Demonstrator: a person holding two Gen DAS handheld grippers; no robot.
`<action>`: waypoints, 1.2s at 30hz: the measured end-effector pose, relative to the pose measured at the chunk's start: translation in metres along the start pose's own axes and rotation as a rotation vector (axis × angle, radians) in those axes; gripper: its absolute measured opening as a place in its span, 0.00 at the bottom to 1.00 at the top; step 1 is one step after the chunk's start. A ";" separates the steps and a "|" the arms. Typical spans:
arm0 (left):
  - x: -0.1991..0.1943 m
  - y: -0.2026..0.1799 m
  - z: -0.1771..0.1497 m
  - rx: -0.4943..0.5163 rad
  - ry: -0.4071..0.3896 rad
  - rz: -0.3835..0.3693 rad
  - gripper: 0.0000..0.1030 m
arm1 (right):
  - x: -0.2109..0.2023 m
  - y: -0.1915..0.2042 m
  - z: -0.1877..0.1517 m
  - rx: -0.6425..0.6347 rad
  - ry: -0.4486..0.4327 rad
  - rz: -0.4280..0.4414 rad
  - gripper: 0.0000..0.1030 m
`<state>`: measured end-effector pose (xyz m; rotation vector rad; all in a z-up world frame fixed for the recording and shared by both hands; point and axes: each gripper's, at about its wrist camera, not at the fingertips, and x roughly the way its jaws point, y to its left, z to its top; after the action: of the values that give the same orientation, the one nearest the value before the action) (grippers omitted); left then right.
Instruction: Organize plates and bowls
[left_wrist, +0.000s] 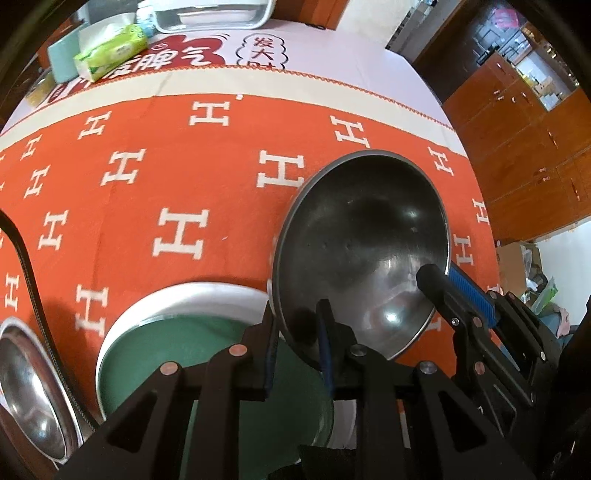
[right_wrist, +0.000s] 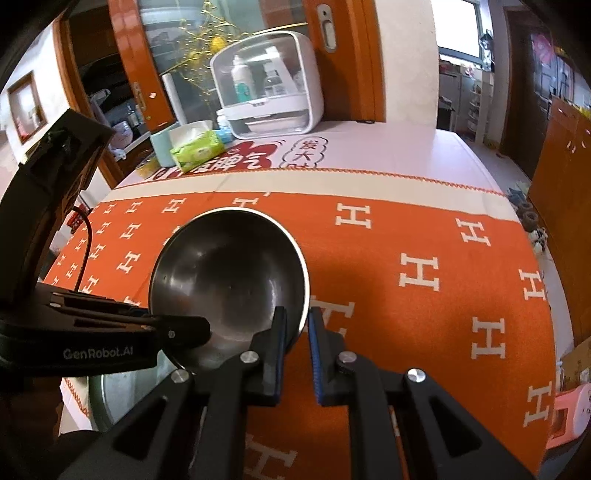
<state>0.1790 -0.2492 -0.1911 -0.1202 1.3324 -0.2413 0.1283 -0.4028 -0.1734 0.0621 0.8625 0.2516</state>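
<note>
A steel bowl (left_wrist: 362, 243) hangs tilted above the orange tablecloth, held by both grippers. My left gripper (left_wrist: 297, 314) is shut on its near-left rim, one finger inside and one outside. My right gripper (left_wrist: 443, 275) clamps the opposite rim, coming in from the right. In the right wrist view the same bowl (right_wrist: 229, 269) sits ahead, with my right gripper (right_wrist: 297, 314) shut on its near-right rim and the left gripper (right_wrist: 184, 326) reaching in from the left. Below the bowl lies a green plate (left_wrist: 177, 350) stacked on a white plate (left_wrist: 192, 291). A second steel bowl (left_wrist: 29, 387) rests at the far left.
An orange H-patterned cloth (right_wrist: 417, 236) covers the table. At the back stand a green tissue pack (right_wrist: 195, 151), a teal box (right_wrist: 160, 147) and a white storage case (right_wrist: 269, 85) with bottles. A black cable (left_wrist: 33, 288) curves by the left bowl. Wooden cabinets (left_wrist: 524, 147) flank the table's right edge.
</note>
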 end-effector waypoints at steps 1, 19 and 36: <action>-0.003 0.001 -0.003 -0.006 -0.006 -0.001 0.18 | -0.003 0.003 0.000 -0.009 -0.005 0.002 0.11; -0.052 0.040 -0.063 -0.096 -0.033 -0.011 0.20 | -0.035 0.067 -0.012 -0.185 -0.041 0.059 0.11; -0.097 0.108 -0.096 -0.146 -0.019 0.004 0.21 | -0.041 0.151 -0.009 -0.279 -0.054 0.143 0.11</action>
<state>0.0764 -0.1159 -0.1457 -0.2424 1.3303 -0.1395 0.0664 -0.2673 -0.1257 -0.1294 0.7636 0.5002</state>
